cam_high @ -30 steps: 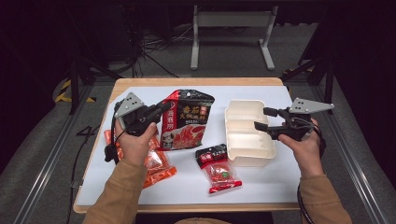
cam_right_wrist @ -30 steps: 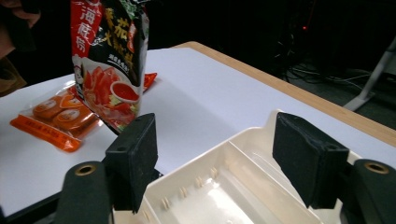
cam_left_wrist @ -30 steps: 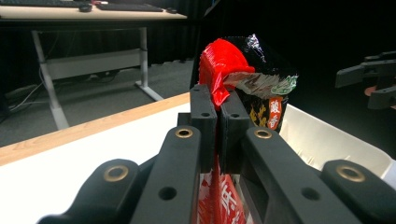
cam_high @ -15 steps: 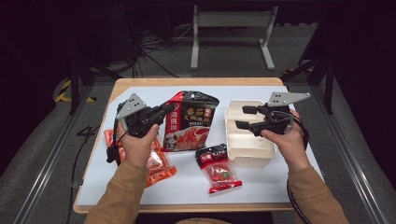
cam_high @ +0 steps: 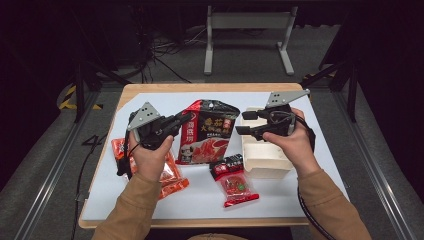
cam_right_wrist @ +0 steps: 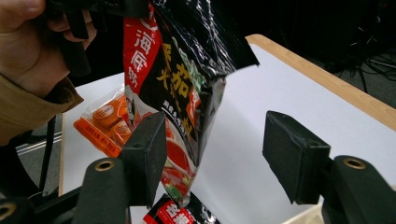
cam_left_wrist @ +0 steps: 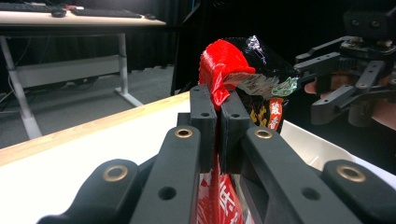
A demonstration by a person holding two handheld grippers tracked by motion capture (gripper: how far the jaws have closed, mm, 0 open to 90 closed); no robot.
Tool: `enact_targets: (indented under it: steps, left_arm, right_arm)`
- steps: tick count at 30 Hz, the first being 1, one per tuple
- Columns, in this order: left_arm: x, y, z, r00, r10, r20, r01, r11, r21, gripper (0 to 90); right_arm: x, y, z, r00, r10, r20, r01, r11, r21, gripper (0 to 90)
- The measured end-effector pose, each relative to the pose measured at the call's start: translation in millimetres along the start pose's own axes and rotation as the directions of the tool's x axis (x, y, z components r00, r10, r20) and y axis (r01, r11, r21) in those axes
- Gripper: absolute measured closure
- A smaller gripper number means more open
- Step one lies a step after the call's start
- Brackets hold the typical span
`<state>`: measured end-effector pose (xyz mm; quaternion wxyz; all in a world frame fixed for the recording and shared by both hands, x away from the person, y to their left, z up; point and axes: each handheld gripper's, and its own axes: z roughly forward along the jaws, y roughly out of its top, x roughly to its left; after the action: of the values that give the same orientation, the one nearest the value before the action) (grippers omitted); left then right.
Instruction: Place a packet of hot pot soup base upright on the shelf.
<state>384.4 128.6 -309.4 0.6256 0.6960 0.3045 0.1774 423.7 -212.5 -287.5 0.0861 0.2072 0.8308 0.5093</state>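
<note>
In the high view the left hand-held gripper (cam_high: 184,119) sits left of centre, its jaws pointing toward the right of the frame and clamped tight on the upper left edge of the large red-and-black pouch (cam_high: 207,132), which stands raised at the middle of the counter (cam_high: 200,200). The left hand (cam_high: 150,155) wraps the grip from below, the tan-sleeved forearm rising from the bottom left of the frame. In the left gripper view the two black jaws meet at the centre with the pouch's red edge (cam_left_wrist: 219,74) pinched between them, the bag lifting above them. The right hand-held gripper (cam_high: 245,122) is right of centre, held level and pointing toward the left of the frame at the pouch's right edge; its jaws have just been closing but stand apart, pressing on nothing. The right hand (cam_high: 295,147) holds it over the white tray (cam_high: 265,160), forearm entering from the lower right. In the right gripper view the pouch (cam_right_wrist: 187,84) hangs in the upper left, its lower corner near the left jaw, and bare counter shows in the gap between the jaws. An orange packet (cam_high: 167,175) lies under the left hand, and a small red-and-black sachet (cam_high: 232,180) lies in the lower centre of the counter.
</note>
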Motion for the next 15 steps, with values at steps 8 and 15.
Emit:
enact_targets:
  steps: [8,15]
  left_arm:
    - [-2.5,-0.6,0.6,1.0,0.006,0.007,-0.006,1.0,0.003,86.9]
    - [-4.1,-0.6,0.9,0.9998,0.01,0.02,-0.01,0.9999,-0.003,86.9]
  right_arm:
    - [2.1,11.0,12.9,0.9996,-0.015,-0.024,0.015,1.0,0.021,41.3]
    - [1.3,17.3,24.9,0.9991,-0.015,-0.039,0.016,0.999,0.03,43.3]
